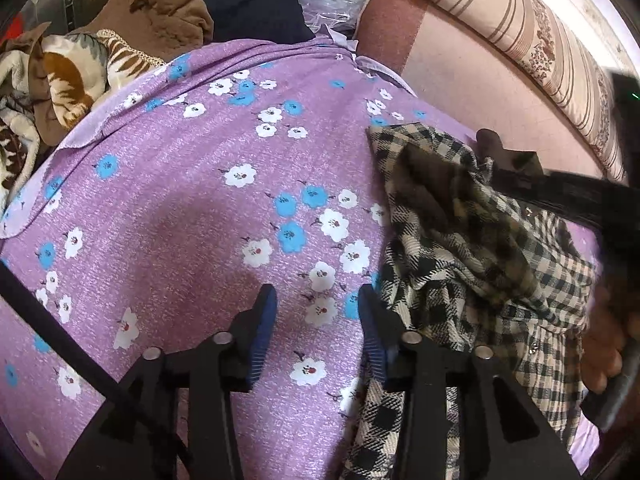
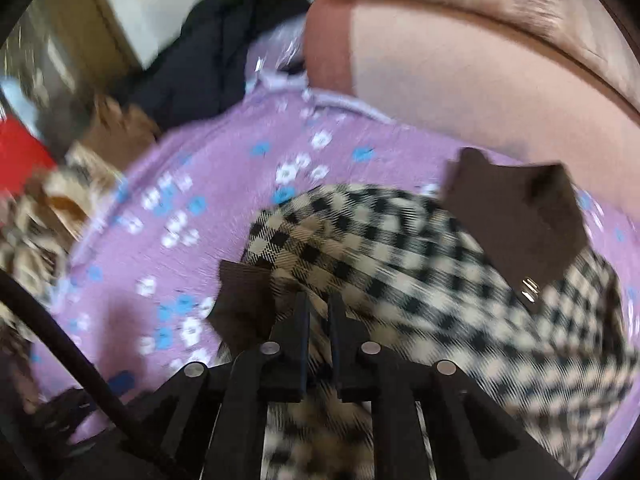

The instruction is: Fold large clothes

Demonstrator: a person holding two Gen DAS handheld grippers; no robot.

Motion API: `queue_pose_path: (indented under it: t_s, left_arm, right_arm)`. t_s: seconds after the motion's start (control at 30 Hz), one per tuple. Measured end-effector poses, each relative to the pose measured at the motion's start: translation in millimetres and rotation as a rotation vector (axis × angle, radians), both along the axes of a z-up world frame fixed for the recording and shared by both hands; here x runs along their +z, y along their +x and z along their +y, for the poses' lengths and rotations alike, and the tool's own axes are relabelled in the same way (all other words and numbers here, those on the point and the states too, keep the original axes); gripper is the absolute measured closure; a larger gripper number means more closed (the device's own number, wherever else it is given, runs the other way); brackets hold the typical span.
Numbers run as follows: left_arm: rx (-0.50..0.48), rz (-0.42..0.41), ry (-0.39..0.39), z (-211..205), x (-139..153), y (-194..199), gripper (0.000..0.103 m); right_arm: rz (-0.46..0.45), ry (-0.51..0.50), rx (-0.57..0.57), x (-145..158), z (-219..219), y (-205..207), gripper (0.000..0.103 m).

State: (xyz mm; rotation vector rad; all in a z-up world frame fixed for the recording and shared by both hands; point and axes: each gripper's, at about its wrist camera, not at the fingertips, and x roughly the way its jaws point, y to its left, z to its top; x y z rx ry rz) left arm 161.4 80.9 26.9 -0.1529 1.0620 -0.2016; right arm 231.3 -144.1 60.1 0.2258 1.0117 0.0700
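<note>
A black-and-cream checked garment [image 1: 460, 240] with brown trim lies bunched on a purple floral bedsheet [image 1: 180, 184], at the right of the left wrist view. My left gripper [image 1: 318, 300] is open and empty, just left of the garment's edge, above the sheet. My right gripper [image 2: 318, 304] is shut on the checked garment [image 2: 400, 256], with cloth pinched between the fingers; this view is motion-blurred. A brown collar piece [image 2: 516, 216] lies at the garment's far right. The right gripper's dark body shows in the left wrist view [image 1: 560, 188], over the garment.
A pile of brown and patterned blankets [image 1: 72, 68] and dark clothes [image 1: 248, 4] sits at the sheet's far left. A pink mattress surface [image 1: 480, 72] and a striped bolster [image 1: 520, 28] lie at the far right.
</note>
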Motion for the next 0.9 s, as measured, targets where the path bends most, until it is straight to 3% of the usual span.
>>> queue_pose_path:
  t_s: [0.1,0.23,0.4,0.53,0.63,0.7,0.9]
  left_arm:
    - [-0.027,-0.004,-0.01,-7,0,-3,0.061]
    - [-0.092,-0.011,-0.049,-22,-3,-7,0.061]
    - [-0.107,0.008,0.057,-36,-17,-6,0.061]
    - [-0.082,0.024,0.008,-27,-16,-3,0.061]
    - [-0.083,0.004,0.02,-28,-13,-3,0.061]
    - [-0.099,-0.007,0.026,-32,-13,-4,0.061]
    - [-0.144,-0.038,-0.012,-46,-10,0,0.061]
  right_arm:
    - [0.002,0.086,-0.018,0,-16,-33,0.093]
    - [0.032,0.182,0.005,-25,-16,-58,0.093]
    - [0.158,0.289,0.004,-83,-1,-67,0.092]
    - [0.133,0.339,0.04,-71,2,-81,0.092]
    - [-0.001,0.262,0.015,-38,-8,-89,0.092]
    - [-0.044,0.25,-0.054,-25,-25,-88,0.092]
    - [-0.027,0.163,-0.25,-35,-85,-92,0.092]
